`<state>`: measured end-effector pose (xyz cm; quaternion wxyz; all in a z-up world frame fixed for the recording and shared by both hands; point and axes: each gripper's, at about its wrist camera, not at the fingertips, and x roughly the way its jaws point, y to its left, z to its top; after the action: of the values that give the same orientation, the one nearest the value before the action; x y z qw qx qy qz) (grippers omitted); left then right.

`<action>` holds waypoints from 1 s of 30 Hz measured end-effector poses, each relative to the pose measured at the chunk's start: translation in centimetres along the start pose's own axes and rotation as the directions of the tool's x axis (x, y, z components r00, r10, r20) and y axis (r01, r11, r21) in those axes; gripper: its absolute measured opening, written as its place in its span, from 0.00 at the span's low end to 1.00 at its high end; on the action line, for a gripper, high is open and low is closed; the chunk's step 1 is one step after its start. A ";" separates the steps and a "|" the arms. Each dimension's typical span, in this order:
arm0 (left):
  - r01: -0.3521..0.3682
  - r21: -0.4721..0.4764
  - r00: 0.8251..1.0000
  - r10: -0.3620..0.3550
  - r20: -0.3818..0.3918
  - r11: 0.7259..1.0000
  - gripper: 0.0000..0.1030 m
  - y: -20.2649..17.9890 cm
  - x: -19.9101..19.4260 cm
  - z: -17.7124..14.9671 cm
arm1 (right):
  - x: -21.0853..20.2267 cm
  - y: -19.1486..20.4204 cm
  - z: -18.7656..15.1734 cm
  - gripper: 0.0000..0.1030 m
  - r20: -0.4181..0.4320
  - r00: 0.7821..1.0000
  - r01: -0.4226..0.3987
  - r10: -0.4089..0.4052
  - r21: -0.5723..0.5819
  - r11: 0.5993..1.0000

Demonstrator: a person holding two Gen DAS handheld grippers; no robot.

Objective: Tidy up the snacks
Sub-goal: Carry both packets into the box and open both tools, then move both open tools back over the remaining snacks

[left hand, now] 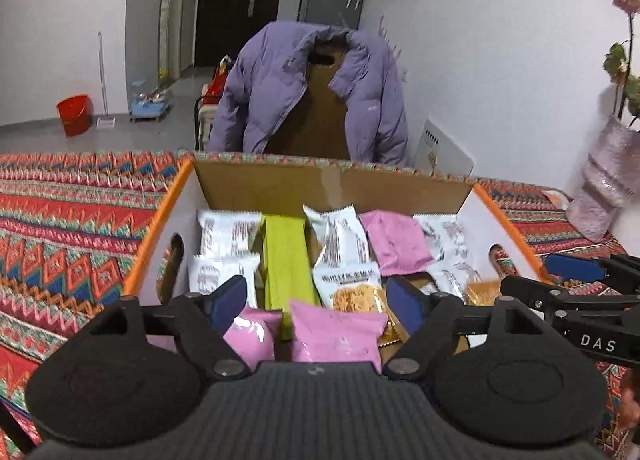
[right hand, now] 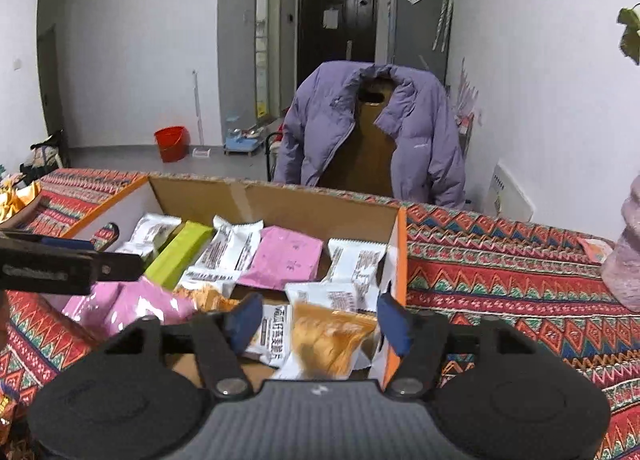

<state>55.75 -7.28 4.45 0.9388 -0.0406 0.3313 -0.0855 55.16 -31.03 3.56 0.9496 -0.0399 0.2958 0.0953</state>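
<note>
A patterned cloth [left hand: 72,220] covered the table; the green packet [left hand: 286,260] in the box [left hand: 256,184] pointed toward the far edge. Both the left gripper [left hand: 316,302] and the right gripper [right hand: 316,322] were released, holding nothing.

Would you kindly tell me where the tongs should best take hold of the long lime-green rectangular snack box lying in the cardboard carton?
Grip the long lime-green rectangular snack box across its narrow width, around mid-length, coming from above. It lies flat with its long axis running front to back, white wrapped packets close along its sides, so I'd keep the open left tongs narrow on entry.
</note>
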 end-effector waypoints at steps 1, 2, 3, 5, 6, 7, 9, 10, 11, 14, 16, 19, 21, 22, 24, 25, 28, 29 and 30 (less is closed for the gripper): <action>-0.003 0.009 1.000 0.002 0.009 1.000 0.77 0.1 -0.6 0.2 | -0.4 0.0 0.2 0.63 0.010 1.000 -0.005 0.005 0.003 1.000; -0.006 0.020 1.000 0.005 0.020 1.000 0.77 0.1 -1.4 0.4 | -1.0 0.0 0.3 0.63 0.019 1.000 -0.007 0.007 0.003 1.000; -0.012 0.026 0.999 0.011 0.032 1.000 0.77 0.1 -2.2 0.6 | -1.7 0.0 0.5 0.63 0.028 1.000 -0.007 0.006 0.002 1.000; -0.018 0.031 0.998 0.017 0.054 0.999 0.78 0.3 -4.2 0.9 | -3.5 0.0 0.7 0.64 0.048 0.999 -0.004 0.004 0.001 1.000; -0.016 0.031 0.998 0.014 0.065 0.999 0.79 0.5 -5.4 0.8 | -4.5 0.1 0.8 0.65 0.057 0.998 -0.006 0.006 0.000 1.000; -0.013 0.033 0.997 0.010 0.076 0.999 0.79 0.6 -6.6 0.7 | -5.6 0.1 0.8 0.66 0.066 0.998 -0.011 0.011 -0.003 1.000; -0.003 0.048 0.995 -0.001 0.095 0.999 0.80 0.6 -9.3 0.2 | -8.0 0.3 0.5 0.70 0.083 0.996 -0.017 0.018 -0.014 1.000; 0.000 0.060 0.995 -0.006 0.103 0.998 0.80 0.6 -10.5 -0.1 | -9.1 0.3 0.4 0.72 0.089 0.996 -0.018 0.020 -0.019 1.000; 0.001 0.076 0.994 -0.010 0.113 0.997 0.80 0.6 -12.2 -0.8 | -10.6 0.5 -0.1 0.72 0.094 0.995 -0.024 0.027 -0.028 0.999; 0.002 0.109 0.989 -0.018 0.146 0.994 0.82 0.6 -16.4 -2.9 | -14.6 1.3 -1.8 0.74 0.104 0.994 -0.038 0.043 -0.055 0.998; -0.011 0.131 0.985 -0.012 0.172 0.991 0.82 0.5 -19.1 -4.7 | -17.1 1.9 -3.4 0.78 0.113 0.992 -0.051 0.059 -0.070 0.996; -0.038 0.161 0.979 0.005 0.205 0.986 0.84 0.1 -22.6 -7.9 | -20.4 3.0 -6.2 0.82 0.112 0.990 -0.071 0.081 -0.093 0.993; -0.054 0.163 0.976 0.018 0.216 0.985 0.84 -0.2 -24.4 -10.1 | -22.4 3.8 -8.5 0.83 0.106 0.990 -0.080 0.090 -0.102 0.992; -0.056 0.162 0.976 0.020 0.217 0.985 0.84 -0.2 -25.2 -11.1 | -23.3 4.2 -9.8 0.83 0.104 0.991 -0.078 0.089 -0.101 0.992; -0.059 0.143 0.979 0.029 0.203 0.988 0.85 -0.5 -26.8 -13.6 | -24.8 5.1 -12.4 0.83 0.092 0.993 -0.061 0.070 -0.093 0.994; -0.056 0.128 0.981 0.031 0.189 0.990 0.85 -0.6 -27.4 -14.8 | -25.5 5.7 -13.6 0.83 0.087 0.994 -0.054 0.062 -0.094 0.994; -0.068 0.110 0.987 0.050 0.153 0.992 0.87 -1.4 -27.8 -18.7 | -27.5 7.3 -17.3 0.83 0.070 0.995 -0.061 0.066 -0.072 0.996; -0.087 0.132 0.989 0.070 0.134 0.987 0.87 -1.9 -27.6 -20.1 | -27.9 7.7 -18.5 0.83 0.065 0.995 -0.070 0.073 -0.055 0.996; -0.106 0.154 0.989 0.089 0.115 0.982 0.87 -2.3 -27.6 -21.2 | -28.1 8.0 -19.6 0.83 0.057 0.995 -0.078 0.080 -0.037 0.996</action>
<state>20.94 -4.73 5.26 0.9586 0.0466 0.2738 -0.0634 19.96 -30.22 3.33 0.9525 -0.0419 0.2676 0.1391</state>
